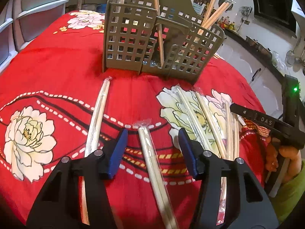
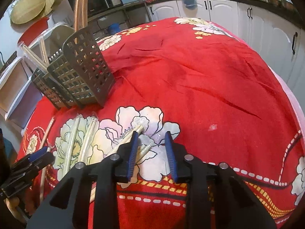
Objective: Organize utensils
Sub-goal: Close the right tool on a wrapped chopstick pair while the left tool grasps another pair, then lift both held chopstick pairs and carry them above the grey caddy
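An olive lattice utensil holder (image 1: 152, 38) stands on the red flowered tablecloth (image 1: 57, 66), with several wrapped chopstick pairs upright in it; it also shows in the right wrist view (image 2: 80, 72). My left gripper (image 1: 153, 139) is open, its jaws either side of a wrapped chopstick pair (image 1: 152, 162) lying on the cloth. Another pair (image 1: 98, 118) lies to its left, and several more (image 1: 209, 122) to its right. My right gripper (image 2: 151, 139) is open, low over the cloth, with a wrapped pair (image 2: 133, 131) beside its left finger. The right gripper's body (image 1: 266, 122) shows at the right of the left wrist view.
White drawer units (image 1: 28, 19) stand left of the table. Kitchen cabinets (image 2: 247, 19) and a counter with bottles lie behind. The far right of the cloth (image 2: 209, 76) is wrinkled. The left gripper (image 2: 28, 162) shows at the lower left of the right wrist view.
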Tool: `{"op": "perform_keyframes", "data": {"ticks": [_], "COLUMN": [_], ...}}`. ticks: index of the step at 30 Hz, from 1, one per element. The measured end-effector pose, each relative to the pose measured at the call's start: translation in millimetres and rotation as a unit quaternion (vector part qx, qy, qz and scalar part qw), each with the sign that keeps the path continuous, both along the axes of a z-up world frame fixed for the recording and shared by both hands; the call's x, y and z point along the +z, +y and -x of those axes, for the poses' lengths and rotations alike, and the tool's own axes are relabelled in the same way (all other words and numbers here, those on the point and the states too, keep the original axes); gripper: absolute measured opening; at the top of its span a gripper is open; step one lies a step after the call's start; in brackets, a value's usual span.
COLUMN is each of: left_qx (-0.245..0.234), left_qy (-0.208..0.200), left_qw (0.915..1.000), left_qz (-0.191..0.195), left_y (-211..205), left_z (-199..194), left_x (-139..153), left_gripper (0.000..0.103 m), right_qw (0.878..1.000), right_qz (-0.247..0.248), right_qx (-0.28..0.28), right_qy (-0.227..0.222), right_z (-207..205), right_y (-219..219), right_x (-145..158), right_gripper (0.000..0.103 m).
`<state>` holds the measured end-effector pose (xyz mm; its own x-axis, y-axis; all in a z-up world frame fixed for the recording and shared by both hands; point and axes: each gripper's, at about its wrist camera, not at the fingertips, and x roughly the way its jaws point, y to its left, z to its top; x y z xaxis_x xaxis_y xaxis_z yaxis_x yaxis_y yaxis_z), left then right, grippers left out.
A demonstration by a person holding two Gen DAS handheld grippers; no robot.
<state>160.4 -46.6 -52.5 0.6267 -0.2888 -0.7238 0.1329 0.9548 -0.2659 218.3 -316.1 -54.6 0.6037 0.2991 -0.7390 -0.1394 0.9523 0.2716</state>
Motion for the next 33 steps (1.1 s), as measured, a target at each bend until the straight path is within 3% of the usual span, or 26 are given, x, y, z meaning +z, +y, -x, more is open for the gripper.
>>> {"op": "perform_keyframes", "data": {"ticks": [10,18,25,33], "left_qx": [0.011,0.020,0.010,0.006], "left_qy": [0.006,0.005,-0.003,-0.048], "left_qw": [0.9999,0.9998,0.9993,0.9970], "left_qz": [-0.005,0.007,0.037,0.060], "left_y": [-2.0,5.5,7.6,13.1], "left_z": [-8.0,-7.5,0.2,9.8], "left_x": [-0.6,-1.3,5.4,39.8], "left_gripper": [0.031,0.008,0.005,0.003], "right_qw": [1.000,0.998,0.996,0.991], "right_qz": [-0.025,-0.051,-0.062,-0.067], "right_qx": [0.001,-0.001,0.009,0.029], "right_qy": [-0.010,-0.035,-0.065,-0.109], "right_z": [5.4,17.5,30.8,46.1], "right_y": [-5.2,-12.1,-9.9,1.4], "right_x": [2.3,14.2,37.3,74.4], "right_gripper": [0.006,0.002,0.001,0.001]}}
